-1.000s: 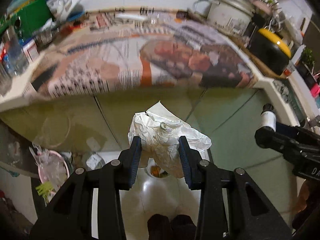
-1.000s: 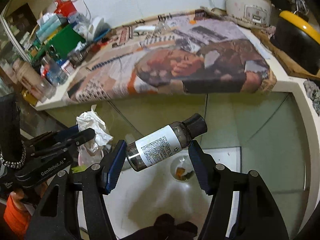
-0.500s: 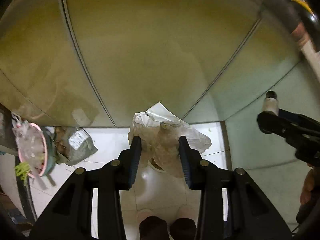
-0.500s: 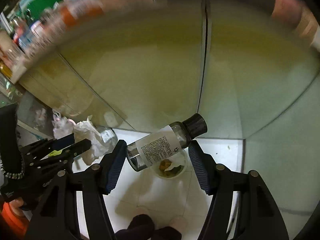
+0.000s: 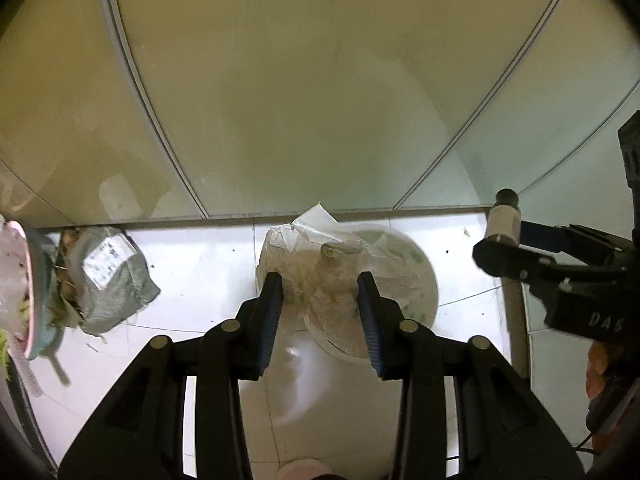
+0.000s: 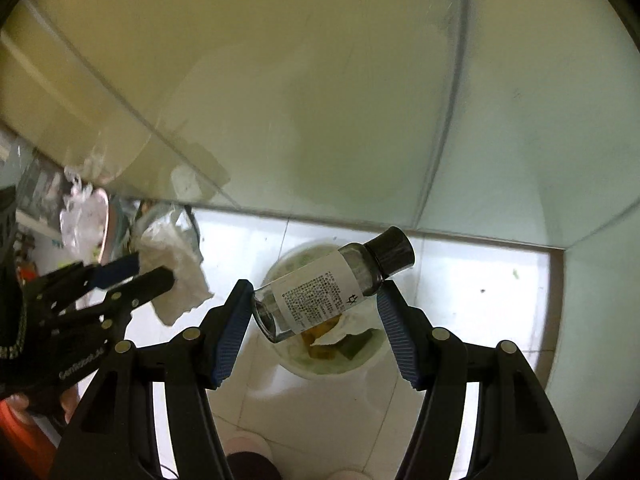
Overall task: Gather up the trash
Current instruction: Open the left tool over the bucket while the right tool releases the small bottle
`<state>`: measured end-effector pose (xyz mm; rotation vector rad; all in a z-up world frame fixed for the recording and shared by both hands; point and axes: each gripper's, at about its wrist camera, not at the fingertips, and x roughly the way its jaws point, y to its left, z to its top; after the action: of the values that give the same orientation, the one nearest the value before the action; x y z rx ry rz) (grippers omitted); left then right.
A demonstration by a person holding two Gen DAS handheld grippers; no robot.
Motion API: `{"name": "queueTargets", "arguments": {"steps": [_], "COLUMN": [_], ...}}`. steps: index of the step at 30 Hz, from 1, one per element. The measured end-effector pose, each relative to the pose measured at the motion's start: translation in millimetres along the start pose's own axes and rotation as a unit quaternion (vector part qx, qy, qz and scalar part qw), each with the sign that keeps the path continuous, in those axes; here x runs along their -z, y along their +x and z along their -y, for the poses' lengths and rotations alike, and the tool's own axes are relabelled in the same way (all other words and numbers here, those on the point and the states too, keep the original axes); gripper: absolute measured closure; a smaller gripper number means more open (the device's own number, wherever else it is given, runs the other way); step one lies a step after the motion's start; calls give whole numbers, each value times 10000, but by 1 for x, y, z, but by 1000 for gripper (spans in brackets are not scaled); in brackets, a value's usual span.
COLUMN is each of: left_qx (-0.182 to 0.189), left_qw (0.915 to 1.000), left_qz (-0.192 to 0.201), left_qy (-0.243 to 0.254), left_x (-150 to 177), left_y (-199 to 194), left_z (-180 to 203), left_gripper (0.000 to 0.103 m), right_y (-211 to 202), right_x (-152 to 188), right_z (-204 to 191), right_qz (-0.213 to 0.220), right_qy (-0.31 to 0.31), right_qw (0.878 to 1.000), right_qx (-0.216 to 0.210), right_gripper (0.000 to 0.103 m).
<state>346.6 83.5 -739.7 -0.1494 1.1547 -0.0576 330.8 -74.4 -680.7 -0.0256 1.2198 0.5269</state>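
Observation:
My left gripper (image 5: 319,292) is shut on a crumpled white paper wad (image 5: 316,256), held above a round white trash bin (image 5: 416,280) on the tiled floor. My right gripper (image 6: 316,304) is shut on a small clear bottle (image 6: 320,292) with a black cap and white label, held tilted over the same bin (image 6: 360,356), which holds food scraps. The right gripper with the bottle (image 5: 505,220) shows at the right of the left wrist view. The left gripper with the paper (image 6: 176,272) shows at the left of the right wrist view.
Pale green cabinet doors (image 5: 320,100) stand right behind the bin. A grey wrapped bundle (image 5: 104,276) lies on the floor to the left, next to a pink-rimmed basin (image 5: 24,288) with plastic in it. White floor tiles (image 6: 480,280) lie to the right.
Both grippers have dropped from countertop height down to the floor, holding their loads. The newspaper-covered counter has left view and the bin now lies close under both.

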Motion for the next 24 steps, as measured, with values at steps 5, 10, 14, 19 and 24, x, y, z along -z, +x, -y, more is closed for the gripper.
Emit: {"name": "queueTargets", "arguments": {"steps": [5, 10, 14, 19, 24], "left_qx": [8, 38, 169, 499, 377], "left_qw": [10000, 9999, 9998, 9987, 9986], "left_qz": [-50, 10, -36, -119, -134], "left_qy": [-18, 93, 108, 80, 343], "left_x": [4, 2, 3, 6, 10], "left_y": [27, 35, 50, 63, 71], "left_z": [0, 9, 12, 21, 35], "left_gripper": [65, 64, 63, 47, 36], "right_y": [15, 15, 14, 11, 1], "right_x": [2, 4, 6, 11, 17], "right_z": [1, 1, 12, 31, 36], "right_qz": [-20, 302, 317, 315, 398], "right_qy": [-271, -522, -496, -181, 4], "right_qw": [9996, 9981, 9980, 9985, 9975], "right_qx": [83, 123, 250, 399, 586], "right_gripper": [42, 41, 39, 40, 39]}}
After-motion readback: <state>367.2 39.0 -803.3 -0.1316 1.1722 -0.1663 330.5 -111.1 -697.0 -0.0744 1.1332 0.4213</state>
